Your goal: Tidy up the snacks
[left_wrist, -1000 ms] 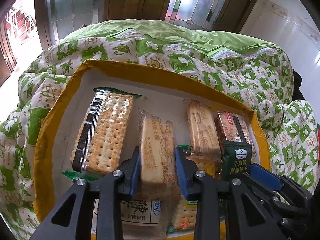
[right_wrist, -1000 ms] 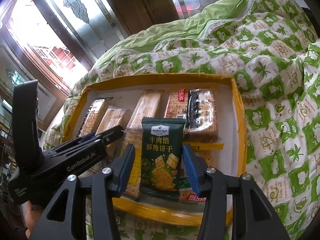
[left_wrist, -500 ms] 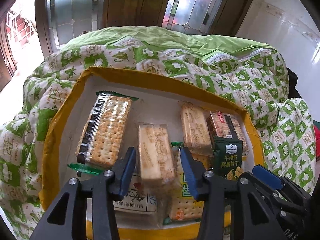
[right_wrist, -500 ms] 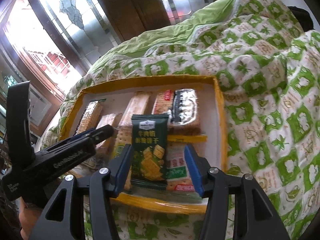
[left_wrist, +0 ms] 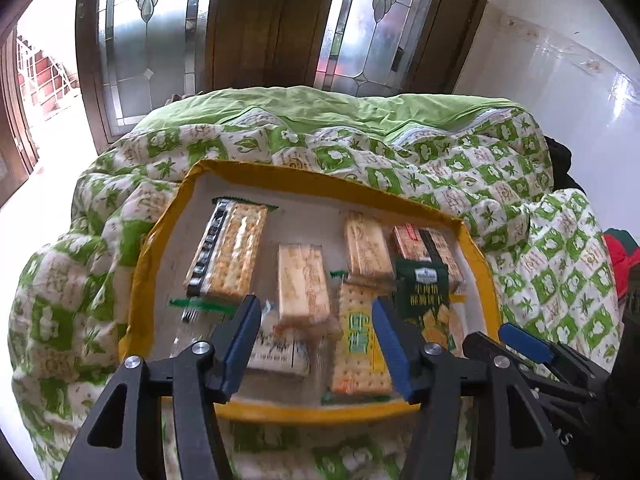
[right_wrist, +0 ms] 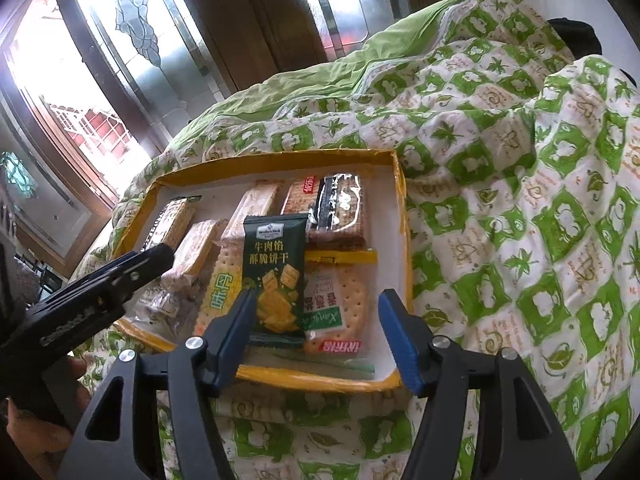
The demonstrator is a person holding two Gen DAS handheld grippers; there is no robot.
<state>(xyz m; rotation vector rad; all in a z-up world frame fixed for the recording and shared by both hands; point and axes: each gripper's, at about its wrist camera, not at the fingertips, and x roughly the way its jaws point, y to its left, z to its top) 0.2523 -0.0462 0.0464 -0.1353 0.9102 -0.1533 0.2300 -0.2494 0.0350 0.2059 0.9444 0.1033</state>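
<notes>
moved: both grippers have backed off the tray; jaws just been opening.
left gripper: fingers apart, empty.
right gripper: fingers apart, seemingly clear of dark green packet.

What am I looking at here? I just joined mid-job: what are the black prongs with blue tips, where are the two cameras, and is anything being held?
There is no robot arm. A person holds a two-finger gripper in each hand, and a fisheye camera on each looks forward along its fingers, so there is one picture per gripper.

The left view shows the left gripper; the right view shows the right gripper. Each also appears at the edge of the other's picture. The blue tips are pads on the fingers.

Below them a yellow-rimmed tray sits on a green and white quilt. In it lie wrapped cracker packs, among them a dark green pack and a pale pack.

Nothing is held. Both grippers have just been opening, and their fingers stand apart above the packs, pressing on none.
</notes>
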